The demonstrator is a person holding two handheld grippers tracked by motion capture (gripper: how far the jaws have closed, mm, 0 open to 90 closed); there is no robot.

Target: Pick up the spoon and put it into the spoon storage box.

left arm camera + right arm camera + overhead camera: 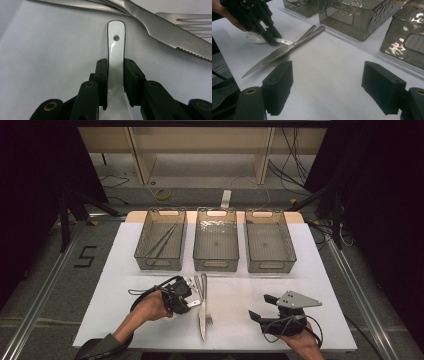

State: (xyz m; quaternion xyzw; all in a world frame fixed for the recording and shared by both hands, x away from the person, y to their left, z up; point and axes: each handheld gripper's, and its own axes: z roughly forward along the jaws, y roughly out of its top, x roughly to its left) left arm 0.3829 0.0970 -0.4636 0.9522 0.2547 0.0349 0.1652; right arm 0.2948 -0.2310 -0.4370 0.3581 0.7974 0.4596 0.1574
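Between left gripper (pixel 115 82) pads — white spoon (pixel 116 47), handle clamped.
Beside knife (pixel 172 32) and fork (pixel 192 22); right gripper (pixel 327 87) spread wide, holding nothing, well apart.

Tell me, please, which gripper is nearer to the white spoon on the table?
Left. The left gripper has its jaws either side of the white spoon's handle, while the right gripper sits apart, on the far side of the knife and fork.

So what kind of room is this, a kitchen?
Probably not a kitchen: more likely a lab or test room. A white table stands on a floor with loose cables, a taped number, and three wire baskets lined up for sorting cutlery.
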